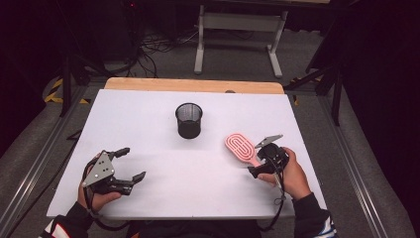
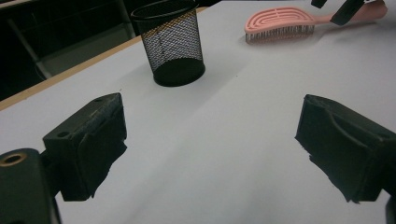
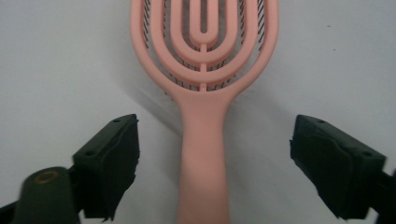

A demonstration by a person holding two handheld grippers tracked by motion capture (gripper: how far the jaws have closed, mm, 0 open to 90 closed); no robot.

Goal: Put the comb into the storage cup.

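Note:
A pink hairbrush (image 1: 241, 147) lies flat on the white table (image 1: 148, 114) at the right, bristles down and handle toward the person. My right gripper (image 1: 257, 161) stands open astride that handle. In the right gripper view the handle (image 3: 203, 116) runs up the gap between the jaws (image 3: 215, 168) with white table showing on both sides, so neither pad touches it. My left gripper (image 1: 131, 163) rests at the near left, open and holding nothing (image 2: 210, 149). From the left gripper view the brush (image 2: 280, 21) shows far off at the upper right.
A black mesh pen cup (image 1: 188, 120) stands upright at the table's middle back, and it looks empty in the left gripper view (image 2: 173, 42). A wooden strip (image 1: 193, 85) borders the far edge. Beyond it stand a white desk frame (image 1: 240, 29) and floor cables.

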